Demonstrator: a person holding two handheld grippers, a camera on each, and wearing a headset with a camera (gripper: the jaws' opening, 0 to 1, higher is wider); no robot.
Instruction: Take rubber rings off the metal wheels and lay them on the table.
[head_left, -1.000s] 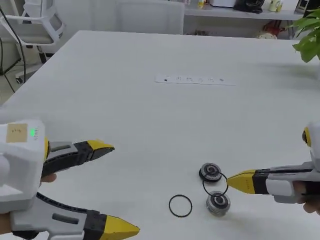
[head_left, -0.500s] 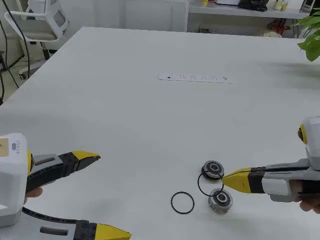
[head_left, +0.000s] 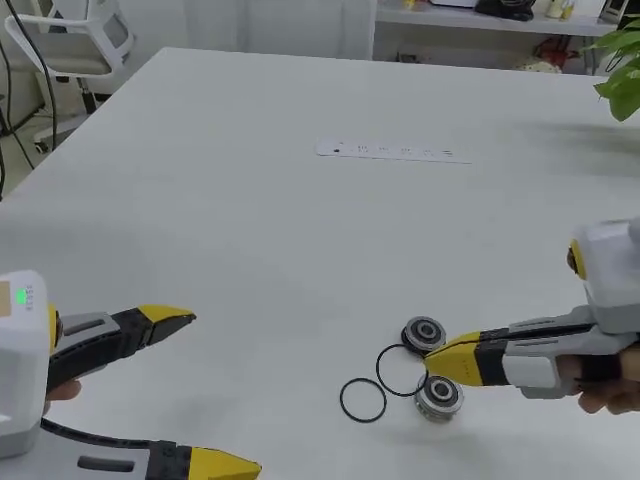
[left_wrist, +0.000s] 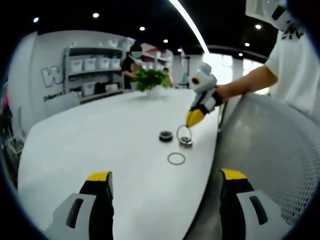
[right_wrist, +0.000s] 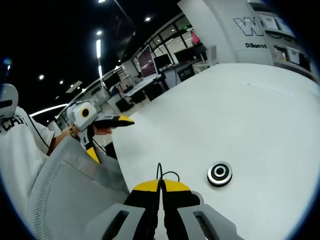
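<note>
- The right gripper, at the lower right of the head view, had its jaws pressed together on a thin black rubber ring.
- That ring looped out left of the tips, between the upper wheel and the lower wheel.
- A second ring lay flat on the bench, just left of the lower wheel.
- The left gripper, at the lower left, had its jaws wide apart and held nothing.

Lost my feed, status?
Left tool open. Right tool shut on rubber ring beside two wheels. Second ring flat on table. Nothing blocking.
</note>
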